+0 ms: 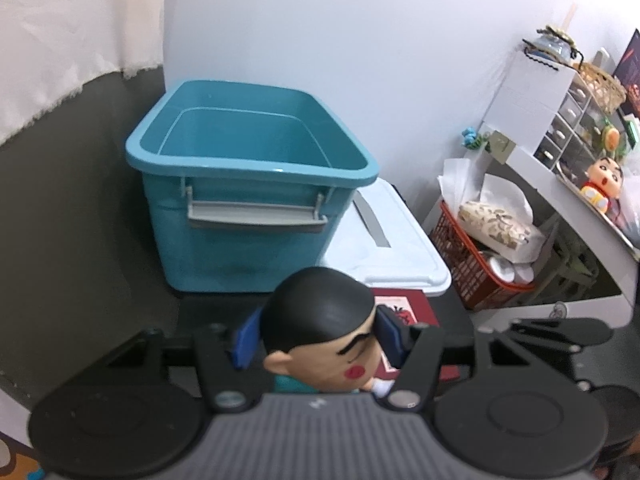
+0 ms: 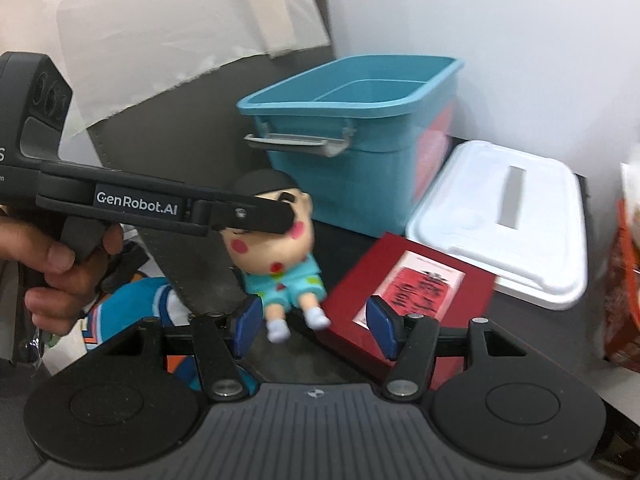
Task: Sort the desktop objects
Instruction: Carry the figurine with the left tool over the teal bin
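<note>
1. My left gripper (image 1: 316, 332) has its blue-padded fingers (image 1: 245, 334) closed on the head of the small plastic cartoon-boy figurine (image 1: 320, 328), with black hair and teal pyjamas. In the right wrist view the figurine (image 2: 276, 248) hangs clear of the table, its feet dangling.
2. My right gripper (image 2: 312, 320) holds nothing; its fingers (image 2: 246, 318) stand apart around empty air, just in front of the figurine's feet.
3. Just right of the figurine, a dark red hardcover book (image 2: 404, 296) with a pink label lies flat on the black table (image 2: 348, 232).
4. Beyond the figurine stands the open teal plastic storage bin (image 1: 248, 208) with a grey handle, which looks empty inside. Its white plastic lid (image 1: 384, 248) lies flat on the table beside it, behind the book.
5. I judge the step in hand to be carrying the figurine to the bin. Next I need to lift it above the near rim, move it over the opening, then open my left fingers.
</note>
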The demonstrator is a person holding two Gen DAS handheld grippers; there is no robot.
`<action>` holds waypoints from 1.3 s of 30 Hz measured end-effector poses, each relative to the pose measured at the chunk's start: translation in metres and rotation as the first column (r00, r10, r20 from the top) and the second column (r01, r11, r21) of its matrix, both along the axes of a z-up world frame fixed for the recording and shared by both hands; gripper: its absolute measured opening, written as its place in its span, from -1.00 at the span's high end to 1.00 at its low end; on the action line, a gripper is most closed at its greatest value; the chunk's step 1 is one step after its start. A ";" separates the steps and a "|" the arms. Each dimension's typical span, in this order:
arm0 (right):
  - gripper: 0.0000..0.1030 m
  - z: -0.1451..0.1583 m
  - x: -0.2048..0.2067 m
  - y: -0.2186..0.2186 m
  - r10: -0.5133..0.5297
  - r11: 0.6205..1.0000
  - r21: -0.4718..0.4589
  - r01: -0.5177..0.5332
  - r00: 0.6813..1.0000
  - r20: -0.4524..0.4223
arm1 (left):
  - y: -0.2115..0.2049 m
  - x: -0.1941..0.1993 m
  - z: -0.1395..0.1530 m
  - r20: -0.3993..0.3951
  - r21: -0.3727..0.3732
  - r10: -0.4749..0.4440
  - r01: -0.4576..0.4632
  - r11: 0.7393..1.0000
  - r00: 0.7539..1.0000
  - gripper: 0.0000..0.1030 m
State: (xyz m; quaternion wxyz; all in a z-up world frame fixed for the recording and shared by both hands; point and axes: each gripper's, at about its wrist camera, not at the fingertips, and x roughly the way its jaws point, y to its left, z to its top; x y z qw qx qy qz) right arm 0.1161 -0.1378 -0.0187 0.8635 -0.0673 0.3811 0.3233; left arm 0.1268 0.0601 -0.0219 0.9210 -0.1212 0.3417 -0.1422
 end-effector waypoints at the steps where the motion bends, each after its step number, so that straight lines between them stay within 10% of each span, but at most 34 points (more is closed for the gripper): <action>1: -0.23 0.001 -0.001 -0.003 -0.013 1.000 -0.006 0.013 1.000 0.003 | -0.001 0.000 0.001 0.002 0.005 0.004 -0.004 1.000 1.000 -0.23; 39: -0.72 0.027 -0.034 -0.069 -0.293 0.950 0.118 0.289 0.956 0.017 | -0.011 -0.004 0.106 0.070 0.204 0.132 -0.144 0.968 0.989 -0.23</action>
